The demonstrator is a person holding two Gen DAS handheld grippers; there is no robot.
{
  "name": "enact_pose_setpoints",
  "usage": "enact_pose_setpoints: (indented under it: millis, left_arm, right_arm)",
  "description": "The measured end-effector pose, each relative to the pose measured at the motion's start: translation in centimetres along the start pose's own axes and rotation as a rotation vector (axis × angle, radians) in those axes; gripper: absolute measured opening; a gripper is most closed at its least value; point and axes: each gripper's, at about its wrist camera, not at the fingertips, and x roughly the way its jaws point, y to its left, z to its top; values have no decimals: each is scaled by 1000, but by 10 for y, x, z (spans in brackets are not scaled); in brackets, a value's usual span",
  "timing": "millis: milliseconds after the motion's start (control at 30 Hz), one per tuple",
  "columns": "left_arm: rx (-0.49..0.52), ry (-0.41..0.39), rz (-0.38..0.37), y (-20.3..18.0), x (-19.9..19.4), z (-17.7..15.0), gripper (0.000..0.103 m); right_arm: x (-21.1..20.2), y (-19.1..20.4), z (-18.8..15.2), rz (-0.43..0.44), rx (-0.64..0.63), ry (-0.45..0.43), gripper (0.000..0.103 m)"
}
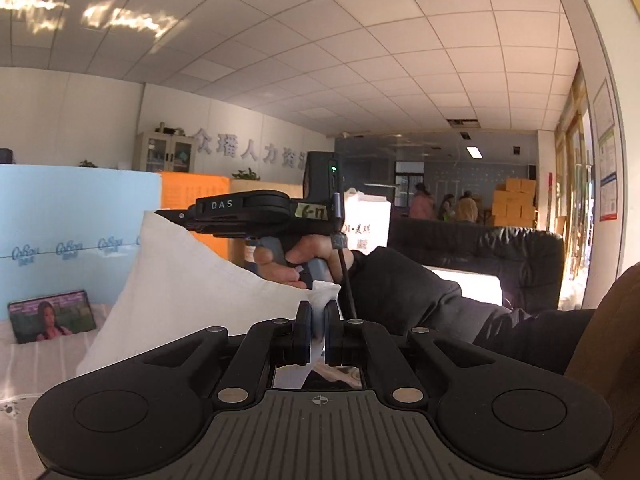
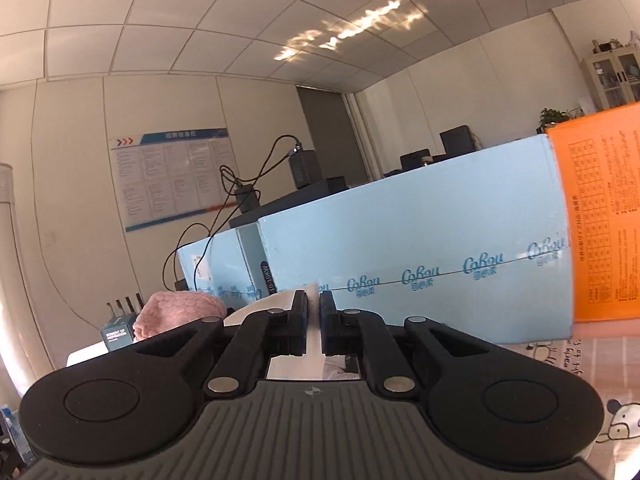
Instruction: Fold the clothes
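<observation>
Above the bed, both tongs, left point(image 1: 316, 310) and right point(image 2: 314, 300), clamp the white cloth's point(image 1: 180, 276) edge.

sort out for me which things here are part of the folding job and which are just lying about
Part of the job:
- white cloth, held up between both grippers
- left gripper, shut on it
- right gripper, shut on it

Just lying about:
- pink towel
- phone propped up
- blue foam board
- orange box
- black sofa

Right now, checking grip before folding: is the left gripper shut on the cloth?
Shut: the left gripper pinches the white cloth between its fingers.
</observation>
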Motion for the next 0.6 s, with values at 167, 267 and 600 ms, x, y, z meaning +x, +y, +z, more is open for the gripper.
enact_pose_setpoints:
  millis: [167, 267, 600]
  left_arm:
    - [77, 126, -70, -24, 49, -12, 4]
    - [105, 217, -83, -33, 74, -25, 4]
    - [123, 227, -141, -44, 75, -29, 73]
  right_arm:
    - [-38, -62, -34, -121, 151, 14, 5]
    - [-49, -95, -56, -167, 257, 41, 5]
    - [-68, -102, -66, -290, 374, 67, 57]
